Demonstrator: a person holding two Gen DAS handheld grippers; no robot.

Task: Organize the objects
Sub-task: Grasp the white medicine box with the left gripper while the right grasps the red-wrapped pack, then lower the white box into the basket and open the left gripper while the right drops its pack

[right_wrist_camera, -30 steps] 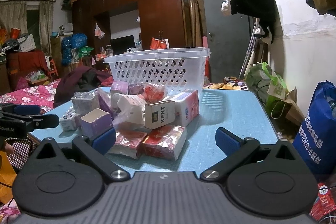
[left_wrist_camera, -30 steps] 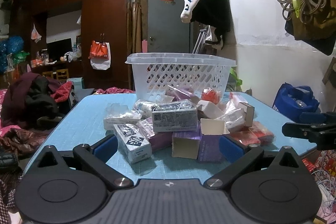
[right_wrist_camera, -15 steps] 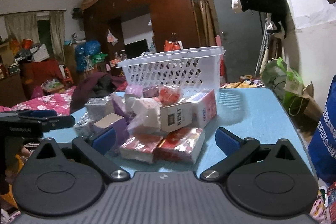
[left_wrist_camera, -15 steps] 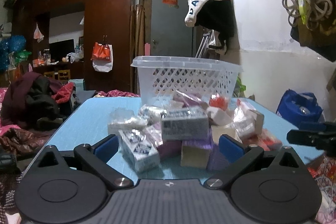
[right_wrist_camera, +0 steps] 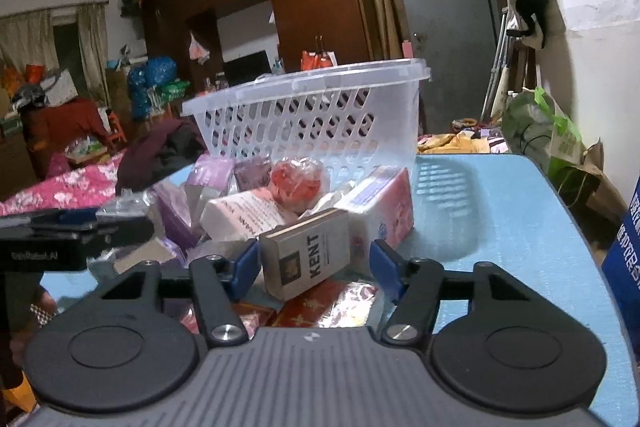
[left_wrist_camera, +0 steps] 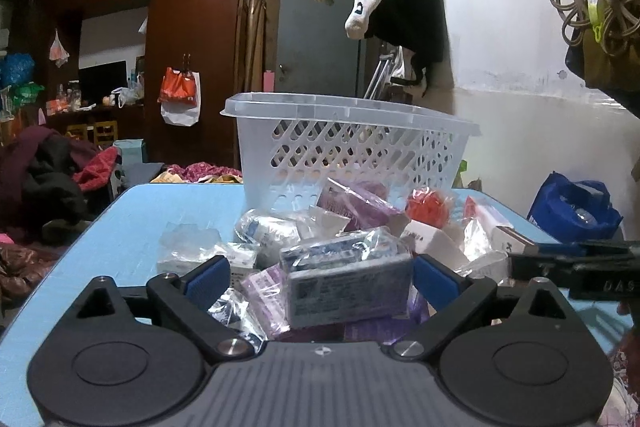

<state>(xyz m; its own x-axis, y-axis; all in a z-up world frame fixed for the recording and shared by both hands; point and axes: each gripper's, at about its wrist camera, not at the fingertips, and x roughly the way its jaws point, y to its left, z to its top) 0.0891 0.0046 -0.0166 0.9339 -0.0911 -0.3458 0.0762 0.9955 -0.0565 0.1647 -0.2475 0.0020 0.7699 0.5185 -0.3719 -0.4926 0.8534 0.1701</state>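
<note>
On the blue table (right_wrist_camera: 500, 211) a heap of small boxes and packets is lying in front of a see-through plastic basket (left_wrist_camera: 348, 147). The basket is standing upright at the back of the heap, with the nearest packets touching its front wall.

The right gripper (right_wrist_camera: 314, 267) is pointing a little downward at the near side of the heap. Its jaws have just been closing, and now they are sitting about half open. A tan box with the word KENT (right_wrist_camera: 306, 259) is leaning between them, tilted on its side. The left blue pad (right_wrist_camera: 244, 263) is looking like it is touching the box's edge. The right blue pad (right_wrist_camera: 384, 265) is sitting just beside the box, with a small gap showing. So the box is between the pads, but it is not squeezed tight. A pink and white box (right_wrist_camera: 380, 203) is lying right behind it, and a red crinkly packet (right_wrist_camera: 296, 183) is sitting higher up, near the basket.

The left gripper (left_wrist_camera: 320, 279) is also tipping a little downward, low over the heap from the other side. Its jaws are standing wide open. A grey box in clear wrap (left_wrist_camera: 348, 287) is sitting between its two blue pads (left_wrist_camera: 208, 279), but the pads are not pressing on it. Purple packets (left_wrist_camera: 264, 291) are lying under and beside that box.

Each gripper is showing up at the edge of the other one's view as a dark bar pointing at the heap.
</note>
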